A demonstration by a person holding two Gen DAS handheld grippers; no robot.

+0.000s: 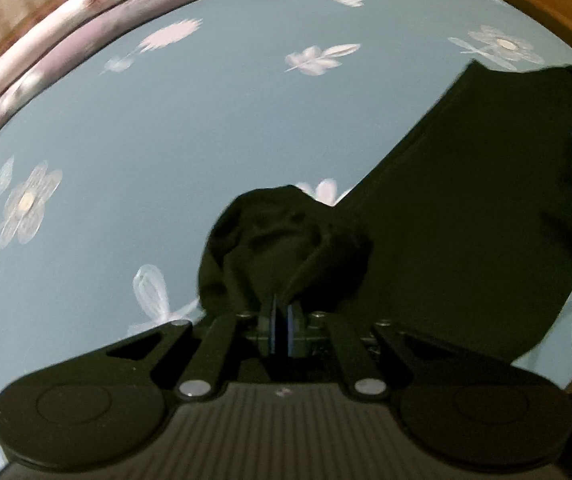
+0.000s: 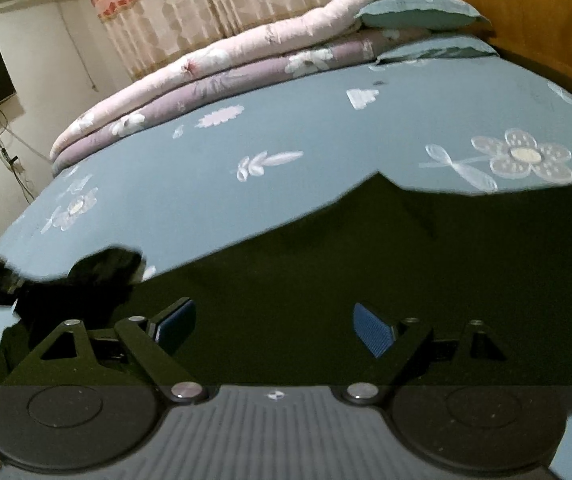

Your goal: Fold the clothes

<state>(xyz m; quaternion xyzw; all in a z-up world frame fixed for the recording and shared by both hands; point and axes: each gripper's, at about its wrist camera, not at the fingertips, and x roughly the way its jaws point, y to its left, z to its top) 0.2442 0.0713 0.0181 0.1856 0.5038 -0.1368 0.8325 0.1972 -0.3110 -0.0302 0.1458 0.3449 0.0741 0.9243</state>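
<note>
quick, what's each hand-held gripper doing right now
left hand-held gripper: shut on a bunched corner of the black garment.
right hand-held gripper: open, holding nothing, poised above the black garment.

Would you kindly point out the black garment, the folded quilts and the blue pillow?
black garment [image 2: 366, 260], right wrist view, its flat middle.
folded quilts [image 2: 222, 68], right wrist view, the pink top layer.
blue pillow [image 2: 418, 12], right wrist view, its front face.

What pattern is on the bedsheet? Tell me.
Blue-grey bedsheet with white flowers and leaves; right wrist view shows it best.
</note>
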